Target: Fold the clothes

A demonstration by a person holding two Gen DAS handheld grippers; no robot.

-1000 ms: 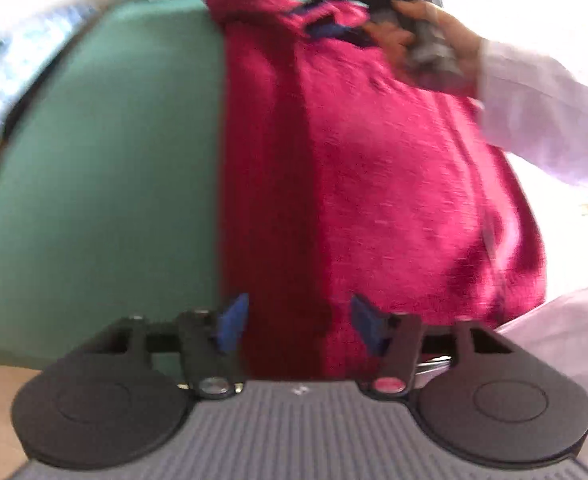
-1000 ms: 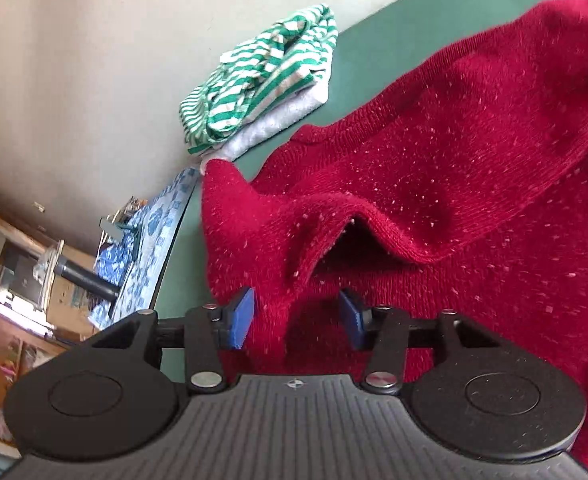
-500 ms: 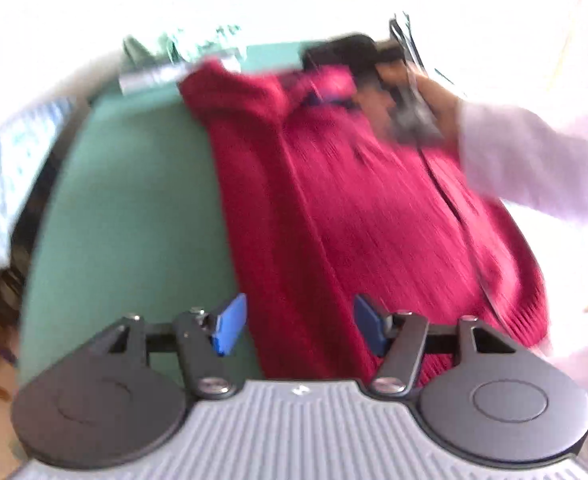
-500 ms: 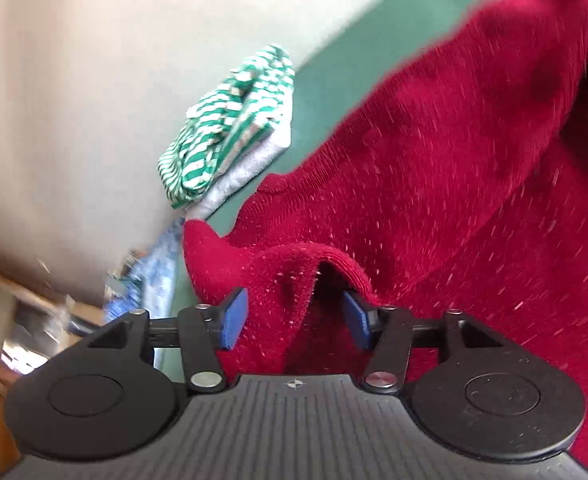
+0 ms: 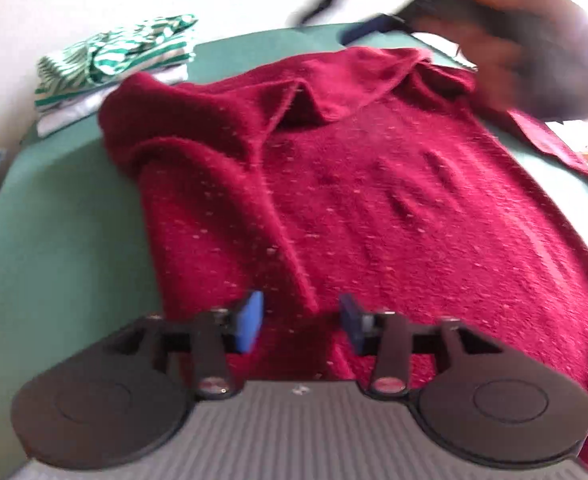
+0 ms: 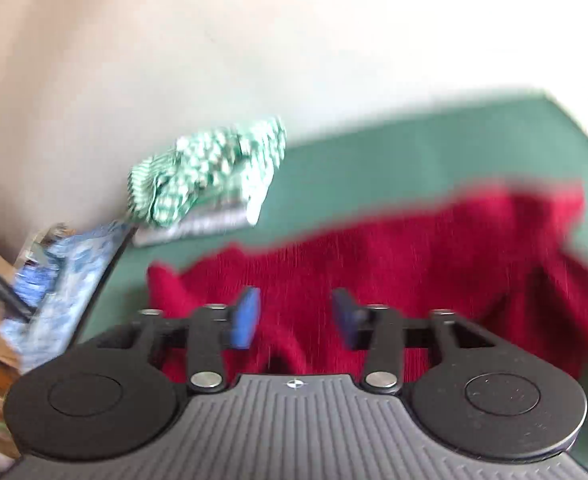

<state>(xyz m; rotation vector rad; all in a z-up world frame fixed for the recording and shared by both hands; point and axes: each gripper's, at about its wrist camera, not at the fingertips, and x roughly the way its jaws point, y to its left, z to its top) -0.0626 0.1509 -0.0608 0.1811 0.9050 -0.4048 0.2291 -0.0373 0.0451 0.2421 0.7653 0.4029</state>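
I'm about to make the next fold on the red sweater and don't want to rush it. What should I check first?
1. Left gripper jaws open over the red sweater: ok.
2. Right gripper jaws open, nothing pinched: ok.
3. Sweater lying flat: not ok, bunched at its far end.
4. Striped clothes pile apart from the sweater: ok.
5. Green table free beside the sweater: ok.
6. Right sleeve position: cannot tell, blurred.
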